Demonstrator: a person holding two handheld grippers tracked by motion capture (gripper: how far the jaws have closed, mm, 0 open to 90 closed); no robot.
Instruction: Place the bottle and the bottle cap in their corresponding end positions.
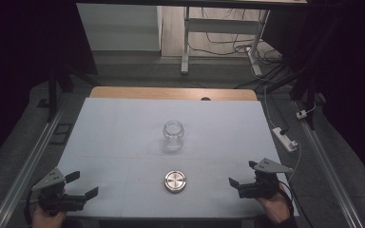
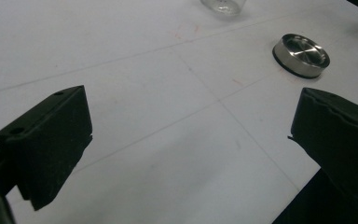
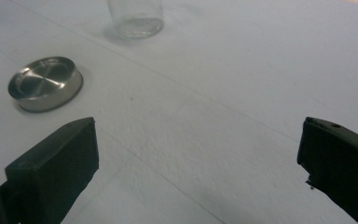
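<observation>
A clear glass jar [image 1: 173,135] stands upright and uncapped in the middle of the white table [image 1: 123,142]. Its round metal lid [image 1: 175,181] lies flat nearer the front edge. The lid [image 2: 301,54] sits at the upper right of the left gripper view, the jar base [image 2: 223,6] at the top. In the right gripper view the lid [image 3: 45,83] is at the left and the jar [image 3: 136,18] at the top. My left gripper [image 1: 82,184] rests open at the front left corner. At the front right, my right gripper [image 1: 244,174] is open too. Both hold nothing.
A wooden strip [image 1: 171,93] runs along the table's far edge. A white power strip [image 1: 285,138] and cables lie off the right side. A metal desk frame [image 1: 218,38] stands on the floor beyond. Rails [image 1: 28,161] flank the table.
</observation>
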